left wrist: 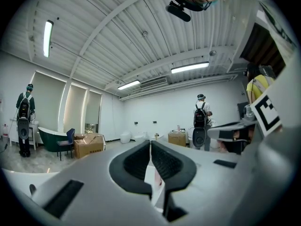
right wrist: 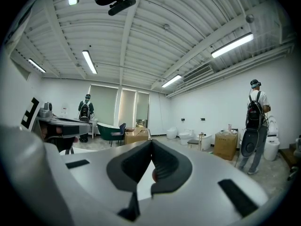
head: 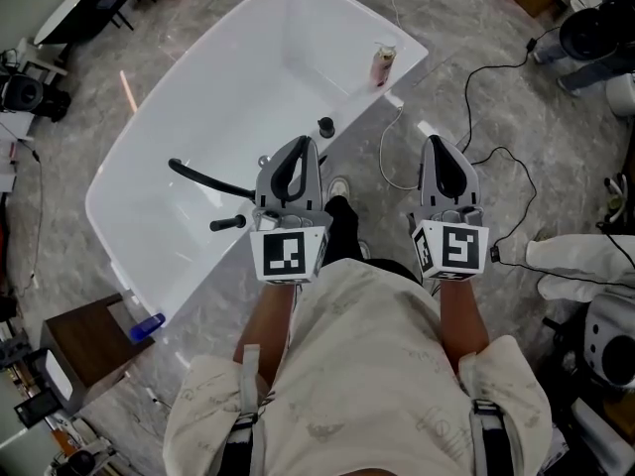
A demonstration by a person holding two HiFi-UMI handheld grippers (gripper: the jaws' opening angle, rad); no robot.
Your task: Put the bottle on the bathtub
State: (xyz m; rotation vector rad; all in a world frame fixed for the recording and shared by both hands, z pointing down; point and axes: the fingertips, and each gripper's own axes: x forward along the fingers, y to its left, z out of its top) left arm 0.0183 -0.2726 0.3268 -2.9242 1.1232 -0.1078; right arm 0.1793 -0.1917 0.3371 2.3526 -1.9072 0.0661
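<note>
Beige shirt (head: 367, 365); white bathtub (head: 228, 97), marbled floor (head: 437, 8)

We note a brown side table (head: 84, 350) on the grey marbled floor (head: 466, 28), with a blue object (head: 147, 327) at its edge. Black cables (head: 464, 117) trail over the floor at right. Farther off we record cardboard boxes (left wrist: 88, 145) and a person wearing a backpack (left wrist: 203, 121).

Bottle (head: 383, 65) standing on the rim of the bathtub (head: 228, 87)

The bottle is small, with a reddish-pink body and a pale top. It stands upright on the flat edge of the white bathtub, near one corner. The bathtub is long, lies diagonally on the grey floor, and looks dry inside.
</note>
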